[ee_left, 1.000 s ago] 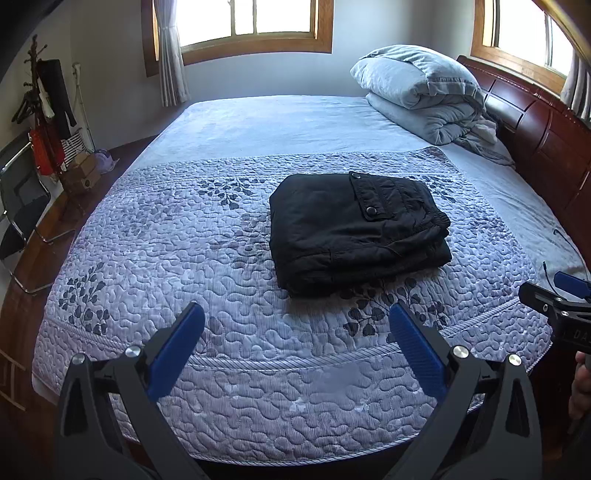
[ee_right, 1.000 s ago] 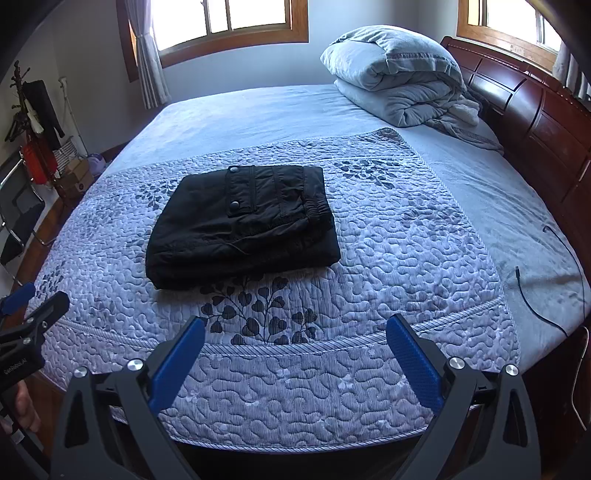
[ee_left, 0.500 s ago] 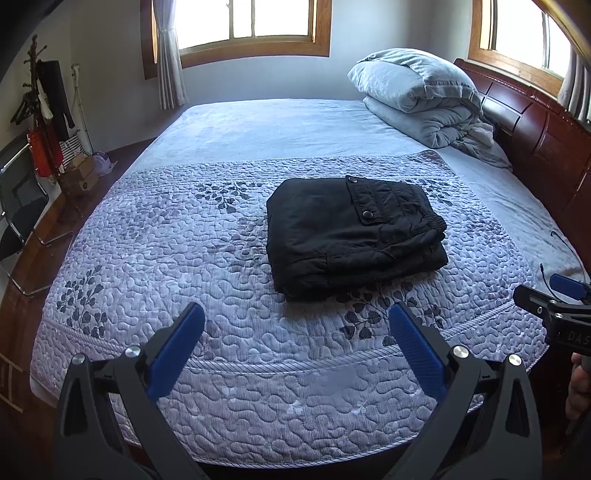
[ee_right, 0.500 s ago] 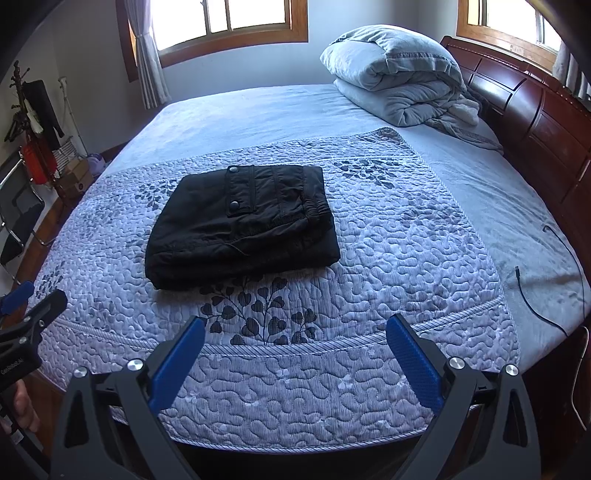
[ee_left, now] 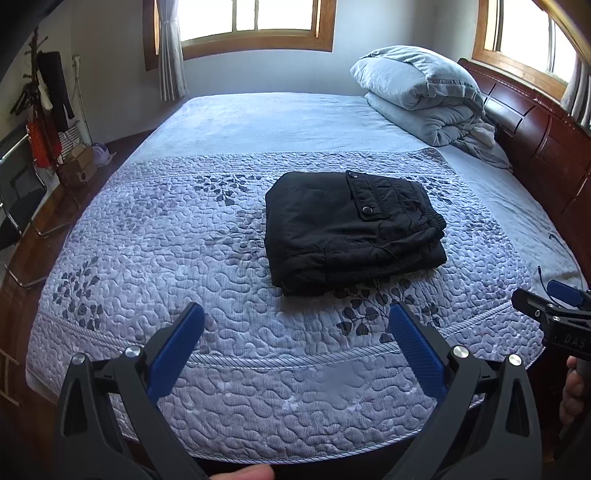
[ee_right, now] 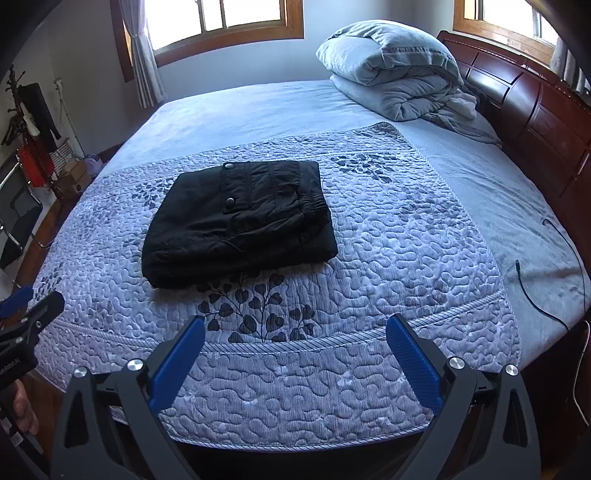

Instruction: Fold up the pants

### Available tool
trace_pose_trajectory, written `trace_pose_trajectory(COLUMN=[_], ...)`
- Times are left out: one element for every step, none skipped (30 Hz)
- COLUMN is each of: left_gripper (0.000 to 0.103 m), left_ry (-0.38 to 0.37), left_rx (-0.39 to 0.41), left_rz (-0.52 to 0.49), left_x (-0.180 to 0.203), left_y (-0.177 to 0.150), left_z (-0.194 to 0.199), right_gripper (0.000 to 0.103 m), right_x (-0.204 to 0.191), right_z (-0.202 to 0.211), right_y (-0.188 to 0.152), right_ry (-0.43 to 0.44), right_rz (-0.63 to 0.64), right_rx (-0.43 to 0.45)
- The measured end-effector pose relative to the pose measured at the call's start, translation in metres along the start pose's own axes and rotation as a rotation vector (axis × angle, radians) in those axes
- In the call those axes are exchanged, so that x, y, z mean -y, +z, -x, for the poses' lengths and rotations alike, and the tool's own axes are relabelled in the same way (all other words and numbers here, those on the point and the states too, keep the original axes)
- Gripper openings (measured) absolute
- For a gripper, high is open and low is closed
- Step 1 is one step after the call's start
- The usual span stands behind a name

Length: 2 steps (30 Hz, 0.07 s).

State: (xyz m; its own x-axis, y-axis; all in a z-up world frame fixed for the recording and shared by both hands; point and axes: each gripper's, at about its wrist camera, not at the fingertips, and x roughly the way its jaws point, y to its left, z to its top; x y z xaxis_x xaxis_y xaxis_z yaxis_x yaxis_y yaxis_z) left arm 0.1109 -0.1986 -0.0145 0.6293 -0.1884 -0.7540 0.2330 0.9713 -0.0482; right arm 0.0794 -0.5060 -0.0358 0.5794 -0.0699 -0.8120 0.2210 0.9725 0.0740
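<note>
Lying folded into a compact stack at the middle of the quilt (ee_left: 155,258), the pants (ee_left: 347,229) looked finished, while the left gripper (ee_left: 295,347) and right gripper (ee_right: 295,347) hung spread wide and empty near the quilt's front edge, likely needing only withdrawal.

Before you, a quilted bedspread (ee_left: 155,236) covers the bed; a rolled grey duvet (ee_left: 421,92) sits beside the wooden headboard (ee_right: 535,110), under sunlit windows (ee_left: 255,18).

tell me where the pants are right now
The pants lie folded on the quilt, mid-bed: right of centre in the left wrist view, left of centre in the right, with both grippers back from them.
</note>
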Motion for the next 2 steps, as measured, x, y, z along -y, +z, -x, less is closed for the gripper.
trace_pose_trajectory(left_gripper=[0.100,0.100], left_ry=[-0.002,-0.002], left_rx=[0.000,0.001], left_rz=[0.003,0.003], left_x=[-0.0003,0.0001], left_y=[-0.0002,-0.0006], left_z=[0.0003,0.0004], right_gripper=[0.099,0.099], right_x=[0.0000,0.0002], right_z=[-0.0001,-0.0001], right_y=[0.0001,0.0002], right_ry=[-0.001,-0.001], right_rz=[0.000,0.000], right_rx=[0.001,0.001])
